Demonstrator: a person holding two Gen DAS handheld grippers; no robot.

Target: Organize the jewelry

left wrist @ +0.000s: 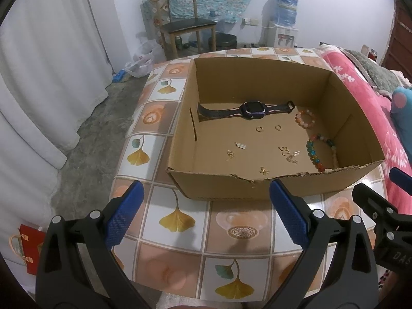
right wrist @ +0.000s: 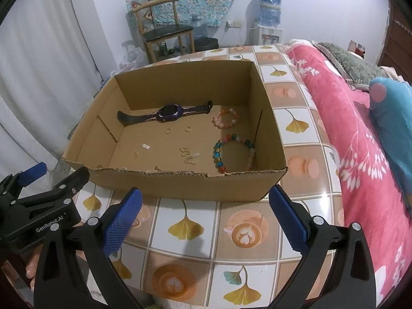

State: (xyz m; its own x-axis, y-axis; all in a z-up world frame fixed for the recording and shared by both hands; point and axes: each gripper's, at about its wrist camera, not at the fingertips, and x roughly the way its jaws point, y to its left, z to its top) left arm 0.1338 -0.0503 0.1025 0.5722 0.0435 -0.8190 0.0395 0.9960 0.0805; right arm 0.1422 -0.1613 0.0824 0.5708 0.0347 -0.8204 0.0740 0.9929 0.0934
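1. A cardboard box [left wrist: 257, 185] sits open-topped on the tiled desk [left wrist: 180, 221], filling the centre of both wrist views; its near rim is torn and ragged.
2. Inside, a dark watch [left wrist: 251, 110] lies flat along the far wall, its strap stretched left to right.
3. A pale orange bead bracelet [left wrist: 305, 119] lies just right of the watch, toward the far right corner of the box.
4. A multicoloured bead bracelet [right wrist: 233, 153] lies nearer the camera against the right wall, partly hidden by the near rim in the left wrist view.
5. Two small gold rings [right wrist: 168, 130] lie side by side and apart on the box floor, just in front of the watch.
6. Small gold pieces [right wrist: 189, 155], too fine to tell apart, are scattered across the middle of the floor, with a small white tag [right wrist: 146, 146] to their left.
7. The left gripper [left wrist: 206, 211] hovers over the desk at the lower centre of its view, before the box; its jaws stand wide and hold nothing.
8. The right gripper [right wrist: 206, 212] hovers likewise in front of the box, jaws wide and empty.
9. A pink blanket [right wrist: 360, 141] fills the right of the frames; a chair [right wrist: 164, 29] stands at the far wall, upper centre.
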